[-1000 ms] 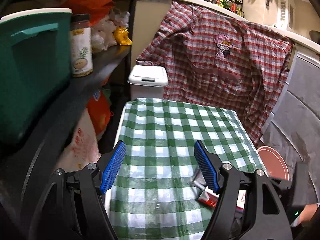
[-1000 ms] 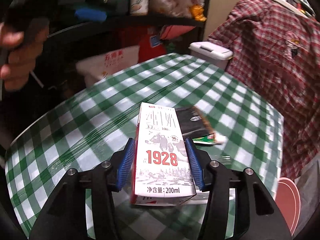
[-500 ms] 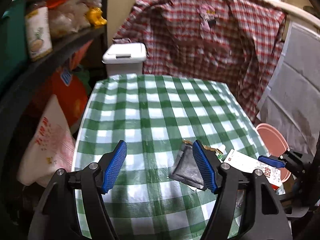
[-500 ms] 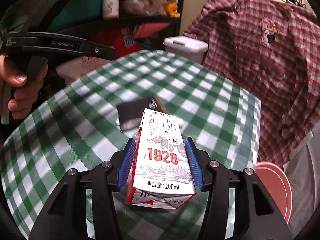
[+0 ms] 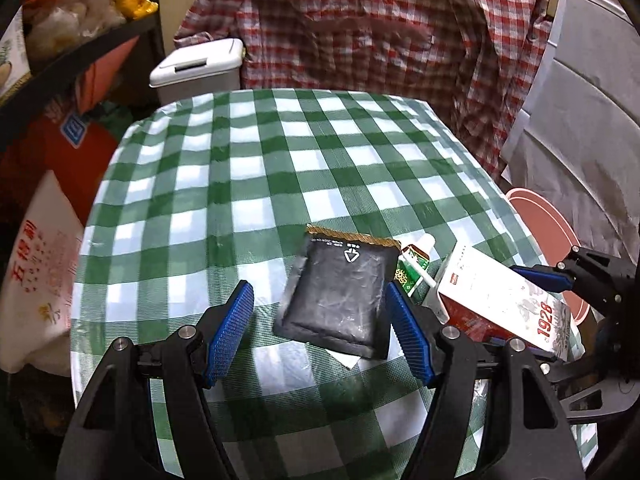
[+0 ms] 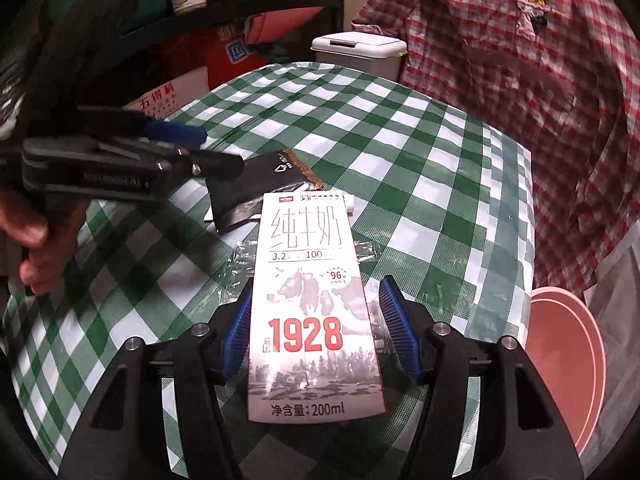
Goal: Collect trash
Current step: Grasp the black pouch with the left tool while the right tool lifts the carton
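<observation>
The milk carton (image 6: 314, 304) marked 1928 lies between the blue pads of the right gripper (image 6: 316, 334), whose jaws are opening: a gap now shows on the carton's right side, where half a second ago both pads pressed its sides. The carton sits at the table's near right edge, at about 4 o'clock from the black pouch (image 5: 340, 294), tipped over other litter and just above the pink bin (image 6: 566, 354) that stands at 3 o'clock beside the table. The grip looks to be letting go, so the carton seems set to drop or be left at the edge; whether it will reach the bin cannot be told.

Over the past second the left gripper (image 5: 318, 334) has swung down from the shelf side to the pouch, which now lies flat on the green checked tablecloth (image 5: 280, 152) between its wide-open pads, the right pad close to the pouch's edge, nothing held. A small green-and-white packet (image 5: 414, 264) pokes out at 2 o'clock from the pouch, touching it. A white lidded bin (image 5: 200, 68) stands past the table's far edge at 11 o'clock, before a hanging red plaid shirt (image 5: 380, 32). The pouch appears next in line for collection.
</observation>
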The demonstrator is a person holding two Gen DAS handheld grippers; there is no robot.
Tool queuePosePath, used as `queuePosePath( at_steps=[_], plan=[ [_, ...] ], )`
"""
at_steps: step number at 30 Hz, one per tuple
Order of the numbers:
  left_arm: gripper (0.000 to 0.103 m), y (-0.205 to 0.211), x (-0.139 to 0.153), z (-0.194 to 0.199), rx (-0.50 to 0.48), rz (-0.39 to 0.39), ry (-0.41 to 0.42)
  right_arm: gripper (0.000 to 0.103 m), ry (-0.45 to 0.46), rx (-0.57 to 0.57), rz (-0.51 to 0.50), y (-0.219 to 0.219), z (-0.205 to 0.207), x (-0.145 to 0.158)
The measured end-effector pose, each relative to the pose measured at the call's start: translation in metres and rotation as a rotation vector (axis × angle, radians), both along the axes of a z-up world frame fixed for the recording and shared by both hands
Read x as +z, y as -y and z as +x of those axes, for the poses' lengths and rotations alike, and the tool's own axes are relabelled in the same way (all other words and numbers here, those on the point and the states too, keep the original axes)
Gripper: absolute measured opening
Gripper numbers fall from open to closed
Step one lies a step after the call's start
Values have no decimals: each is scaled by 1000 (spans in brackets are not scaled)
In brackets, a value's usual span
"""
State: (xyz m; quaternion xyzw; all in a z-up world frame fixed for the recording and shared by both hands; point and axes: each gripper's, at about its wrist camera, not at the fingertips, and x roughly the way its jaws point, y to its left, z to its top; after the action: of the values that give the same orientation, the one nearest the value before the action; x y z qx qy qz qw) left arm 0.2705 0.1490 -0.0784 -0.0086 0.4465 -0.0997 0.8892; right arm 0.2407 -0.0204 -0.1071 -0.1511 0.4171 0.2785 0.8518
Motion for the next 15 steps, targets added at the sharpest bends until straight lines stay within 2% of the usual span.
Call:
queuePosePath(
  at_steps=[1, 3, 11, 15],
  plan=[
    [67, 1, -2, 1, 1, 0, -7, 51, -2, -1, 7, 2, 0, 1],
    [67, 4, -6, 5, -1, -1, -18, 49, 6, -14, 9, 6, 1, 3],
    [70, 12, -23, 15, -3, 5, -67, 49, -1, -55, -4, 20, 7, 2],
    [73, 19, -26, 18, -9, 24, -69, 53, -23, -60, -13, 20, 9, -3]
  ],
)
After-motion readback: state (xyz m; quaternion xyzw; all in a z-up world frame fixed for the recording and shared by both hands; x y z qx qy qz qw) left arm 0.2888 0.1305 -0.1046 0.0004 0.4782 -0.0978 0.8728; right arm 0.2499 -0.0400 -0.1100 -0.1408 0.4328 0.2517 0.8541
